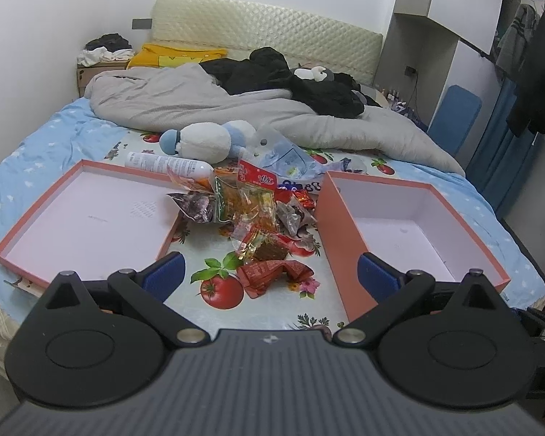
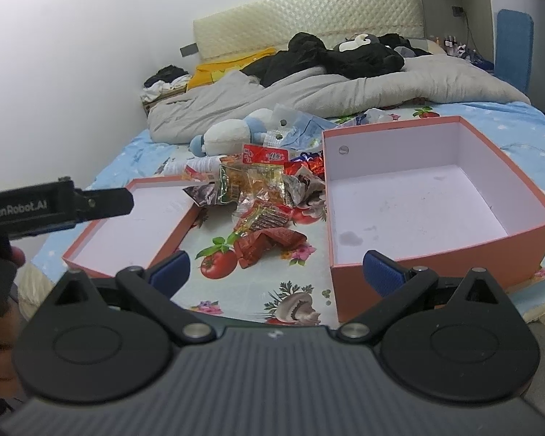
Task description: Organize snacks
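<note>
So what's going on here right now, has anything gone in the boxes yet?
Not yet. A person holds both grippers open above the bed's near edge; the left gripper and right gripper grip nothing. The snack pile lies loose on the mat between the shallow lid and the deeper box. Both hold no snacks.

The bottle (image 1: 163, 162) at 11 o'clock of the snack pile (image 1: 250, 210) is partly covered by wrappers, and its label print is too small to read. In the right wrist view the left gripper (image 2: 101, 201) enters from 9 o'clock, cut by the frame edge; if it is spread or closed cannot be told there. The near wall of the box (image 2: 436, 254) is partly hidden behind the right gripper (image 2: 278, 272). The small items on the desk (image 1: 392, 96) at 2 o'clock are blurred.
</note>
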### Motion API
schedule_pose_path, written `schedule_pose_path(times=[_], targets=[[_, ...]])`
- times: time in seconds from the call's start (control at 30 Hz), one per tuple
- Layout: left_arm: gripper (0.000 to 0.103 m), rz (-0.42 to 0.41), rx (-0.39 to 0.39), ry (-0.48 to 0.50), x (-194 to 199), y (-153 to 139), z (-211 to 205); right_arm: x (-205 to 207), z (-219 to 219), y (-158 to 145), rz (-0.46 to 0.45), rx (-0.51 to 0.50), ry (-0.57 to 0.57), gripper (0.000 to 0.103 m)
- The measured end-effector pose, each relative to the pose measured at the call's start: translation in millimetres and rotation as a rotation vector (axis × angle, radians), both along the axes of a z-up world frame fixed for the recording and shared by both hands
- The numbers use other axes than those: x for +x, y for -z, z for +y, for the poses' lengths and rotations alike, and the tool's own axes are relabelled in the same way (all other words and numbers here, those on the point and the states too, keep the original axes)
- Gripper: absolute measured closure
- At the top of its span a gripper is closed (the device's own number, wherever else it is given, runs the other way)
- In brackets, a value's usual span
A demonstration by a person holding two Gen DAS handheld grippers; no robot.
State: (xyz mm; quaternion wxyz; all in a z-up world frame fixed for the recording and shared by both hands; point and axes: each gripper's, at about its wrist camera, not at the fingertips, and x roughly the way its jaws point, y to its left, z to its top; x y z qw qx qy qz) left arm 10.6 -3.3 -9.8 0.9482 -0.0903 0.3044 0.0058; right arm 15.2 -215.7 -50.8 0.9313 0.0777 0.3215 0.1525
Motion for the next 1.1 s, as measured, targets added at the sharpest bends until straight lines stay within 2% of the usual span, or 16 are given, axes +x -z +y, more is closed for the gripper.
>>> schedule_pose_path(times=[0.23, 0.37, 0.63, 0.93, 1.1], targets=[[0.001, -0.007, 0.032, 0.009, -1, 0, -7, 0, 0, 4, 0.013, -0.027, -0.002, 0.000], [0.001, -0.002, 0.043, 0.002, 0, 1, -9, -1, -3, 6, 0.025, -0.005, -0.001, 0.000], [0.001, 0.071, 0.026, 0.020, 5, 13, -6, -5, -6, 14, 0.040, 0.052, 0.060, 0.000], [0.001, 0.076, 0.032, 0.030, 9, 18, -3, -8, 0, 16, 0.027, 0.044, 0.051, 0.000], [0.001, 0.091, 0.068, 0.043, 11, 25, -9, -8, 1, 18, 0.034, 0.045, 0.031, 0.003]])
